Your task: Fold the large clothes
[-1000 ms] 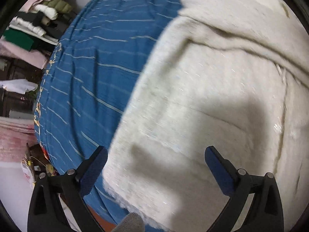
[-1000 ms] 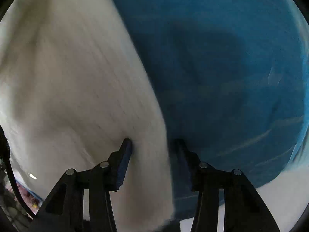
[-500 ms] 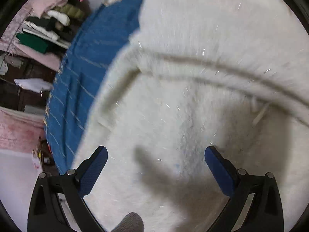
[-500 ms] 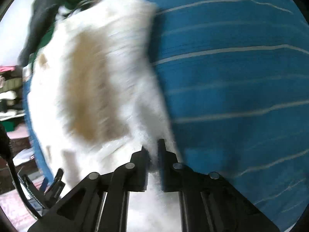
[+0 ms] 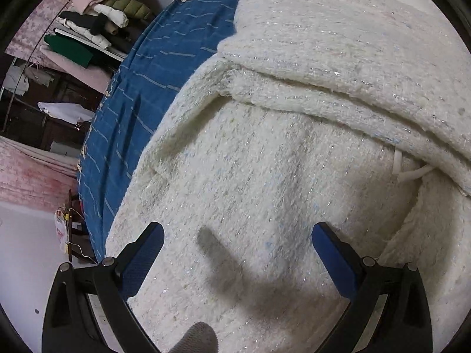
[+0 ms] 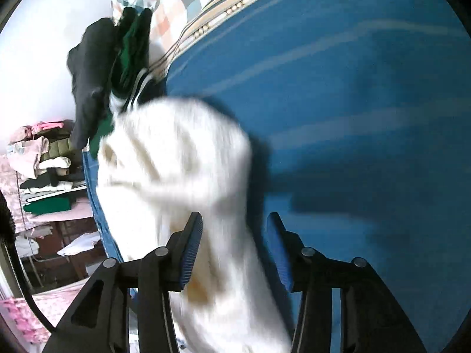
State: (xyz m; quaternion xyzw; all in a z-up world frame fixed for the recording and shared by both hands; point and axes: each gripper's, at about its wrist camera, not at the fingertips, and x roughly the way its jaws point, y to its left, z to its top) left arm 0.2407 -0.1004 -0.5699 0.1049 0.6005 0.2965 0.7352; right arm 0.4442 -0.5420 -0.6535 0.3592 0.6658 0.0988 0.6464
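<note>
A cream fuzzy knit garment (image 5: 294, 147) lies on a blue striped bedspread (image 5: 153, 67), with one part folded across its upper half. My left gripper (image 5: 237, 253) is open just above the garment's lower part and holds nothing. In the right wrist view the same garment (image 6: 182, 176) is blurred; a strip of it runs down between the open jaws of my right gripper (image 6: 234, 238), without being clamped. The bedspread (image 6: 353, 117) fills the right side.
Shelves with stacked folded clothes (image 5: 88, 29) stand left of the bed, also seen in the right wrist view (image 6: 44, 170). Dark and green clothes (image 6: 112, 58) and a checked cloth (image 6: 164, 0) lie at the bed's far end. The bed edge (image 5: 88, 176) drops to the floor on the left.
My right gripper shut on the garment's edge half a second ago and has now opened; the garment has been carried over. My left gripper moved further over the garment, still open.
</note>
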